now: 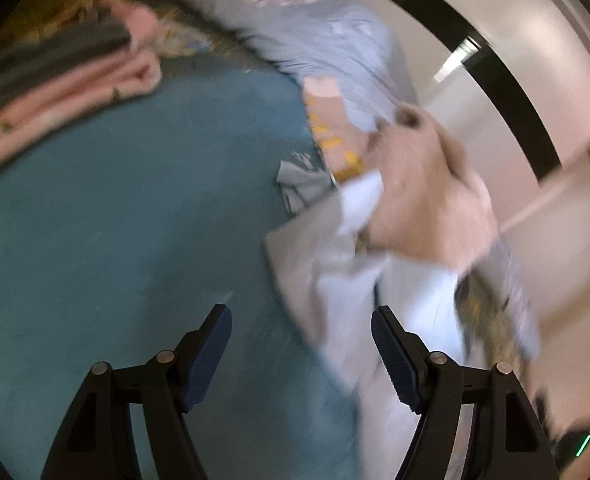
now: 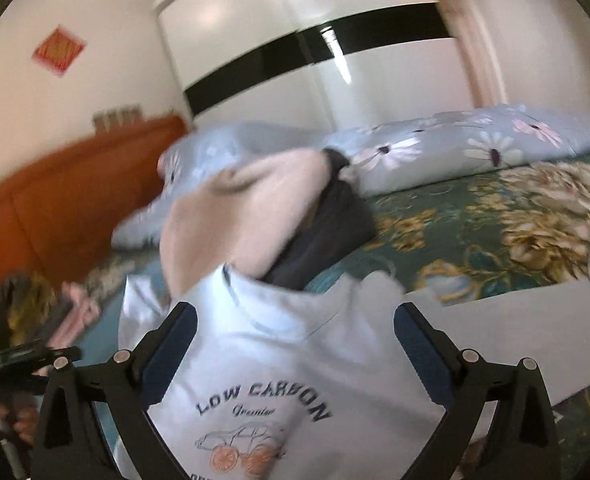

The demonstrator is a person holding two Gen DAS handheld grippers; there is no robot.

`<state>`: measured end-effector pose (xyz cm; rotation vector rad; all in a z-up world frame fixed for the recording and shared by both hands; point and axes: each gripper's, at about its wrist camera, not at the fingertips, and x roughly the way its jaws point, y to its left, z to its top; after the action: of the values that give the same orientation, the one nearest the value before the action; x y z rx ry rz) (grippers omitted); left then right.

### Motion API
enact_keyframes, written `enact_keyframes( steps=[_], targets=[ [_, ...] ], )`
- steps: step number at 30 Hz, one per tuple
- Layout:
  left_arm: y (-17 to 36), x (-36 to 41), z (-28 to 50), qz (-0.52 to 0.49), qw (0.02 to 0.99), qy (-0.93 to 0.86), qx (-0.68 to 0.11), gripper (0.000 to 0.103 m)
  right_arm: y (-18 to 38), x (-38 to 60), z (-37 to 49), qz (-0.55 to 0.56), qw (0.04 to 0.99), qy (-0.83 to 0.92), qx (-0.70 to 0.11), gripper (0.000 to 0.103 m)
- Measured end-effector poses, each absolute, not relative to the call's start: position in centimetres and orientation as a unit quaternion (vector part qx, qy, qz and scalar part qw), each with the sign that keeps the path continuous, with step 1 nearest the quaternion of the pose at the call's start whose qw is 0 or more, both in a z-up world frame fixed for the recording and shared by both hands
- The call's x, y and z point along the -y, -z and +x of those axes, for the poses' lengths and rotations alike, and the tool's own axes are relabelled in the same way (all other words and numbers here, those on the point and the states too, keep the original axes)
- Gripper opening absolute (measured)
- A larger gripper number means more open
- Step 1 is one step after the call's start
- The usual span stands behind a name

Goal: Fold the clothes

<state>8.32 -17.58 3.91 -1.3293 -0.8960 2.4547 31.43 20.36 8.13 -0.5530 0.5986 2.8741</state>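
Right gripper [image 2: 295,348], jaws wide and gripping nothing, over the pale printed sweatshirt [image 2: 279,384]; left gripper [image 1: 301,354] equally open, empty, above the teal mat [image 1: 115,220]. Beyond, the unfolded heap [image 1: 395,200] and apparently folded pink pile [image 1: 63,92], blurred. Seize edges, not bulk.

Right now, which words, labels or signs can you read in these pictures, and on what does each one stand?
"LOW CARBON": white T-shirt, arched above a car drawing.
Small script line beneath it: too blurred to read.
Red square sign on the wall: blurred, unreadable.
Left wrist view: no readable text.
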Motion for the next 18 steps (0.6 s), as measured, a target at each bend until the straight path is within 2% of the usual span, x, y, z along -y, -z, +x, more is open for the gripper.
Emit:
enact_keyframes(
  steps=[4, 7, 12, 18],
  targets=[
    [-1.7, 19.2, 4.1, -0.448, 0.018, -0.791, 0.416, 0.076, -7.3, -21.8, 31.3, -0.183, 0.086, -0.954, -0.221, 0.099],
    [-0.5, 20.1, 2.7, -0.433, -0.044, -0.784, 0.443, 0.075, -6.5, -22.7, 30.7, -0.2, 0.069, -0.944, -0.255, 0.099],
    [-2.0, 15.3, 0.1, -0.461, -0.049, -0.837, 0.29, 0.074, -5.8, -23.3, 30.7, -0.205, 0.056, -0.935, -0.283, 0.099],
    [-1.7, 7.6, 1.4, -0.507, 0.069, -0.843, 0.164, 0.074, -5.2, -24.0, 31.0, -0.209, 0.047, -0.925, -0.313, 0.099]
  ],
)
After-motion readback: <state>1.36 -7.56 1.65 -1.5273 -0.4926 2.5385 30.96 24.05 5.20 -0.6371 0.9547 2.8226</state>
